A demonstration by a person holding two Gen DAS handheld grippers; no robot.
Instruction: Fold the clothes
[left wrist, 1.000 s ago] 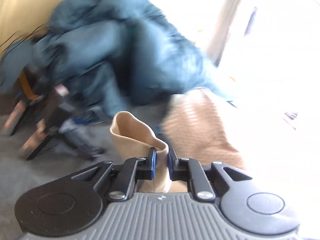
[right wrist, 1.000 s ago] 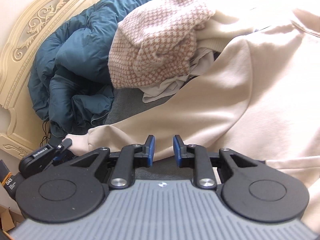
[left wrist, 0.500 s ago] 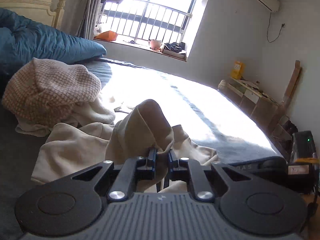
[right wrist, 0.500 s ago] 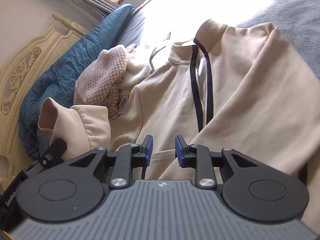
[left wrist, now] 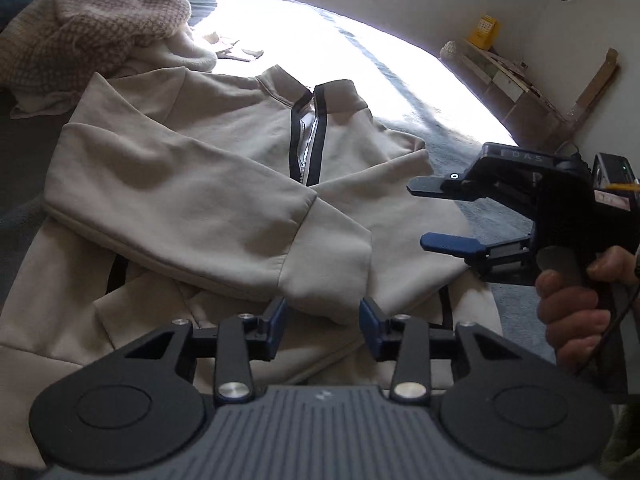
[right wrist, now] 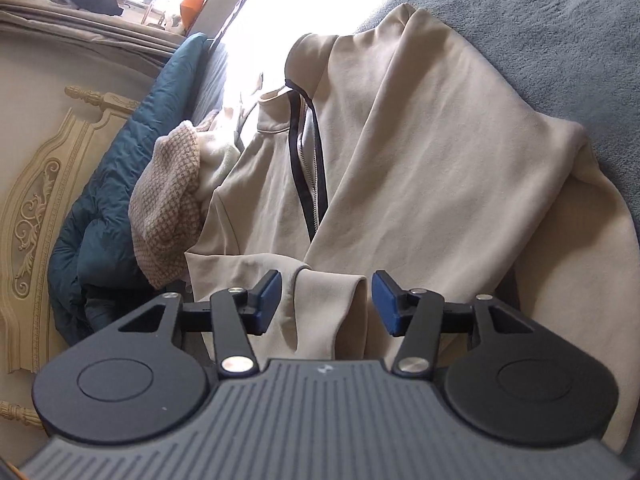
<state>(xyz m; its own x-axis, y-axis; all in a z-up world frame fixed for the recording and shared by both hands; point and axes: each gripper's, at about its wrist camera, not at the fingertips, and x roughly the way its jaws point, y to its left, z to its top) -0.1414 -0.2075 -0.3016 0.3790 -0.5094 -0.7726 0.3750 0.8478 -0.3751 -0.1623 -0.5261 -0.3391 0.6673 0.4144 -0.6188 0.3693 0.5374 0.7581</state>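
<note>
From the left wrist camera we look down on the beige zip sweatshirt (left wrist: 224, 168) spread front-up on the grey bed cover (left wrist: 448, 120), with one sleeve (left wrist: 208, 216) folded across the chest so that its cuff (left wrist: 328, 276) lies between the pads of our left gripper (left wrist: 322, 316); the jaws are opening and the pads stand clear of the cloth, so the cuff is let go. At the right of this view our right gripper (left wrist: 440, 216) hovers sideways above the far sleeve, its fingers apart with nothing in them, a hand (left wrist: 576, 304) round its handle. A knitted garment (left wrist: 92, 28) is heaped beyond the collar. From the right wrist camera we see the same sweatshirt (right wrist: 420, 152) running away from us, and a cuff (right wrist: 328, 304) lying between the blue pads of the right gripper (right wrist: 326, 300), whose jaws are also opening, untouched by either pad. We judge the sleeve-folding step is finishing: both sleeves are laid inward. Next we would need to draw both grippers back without dragging the cuffs, then take the hem and fold the body up toward the collar.
</note>
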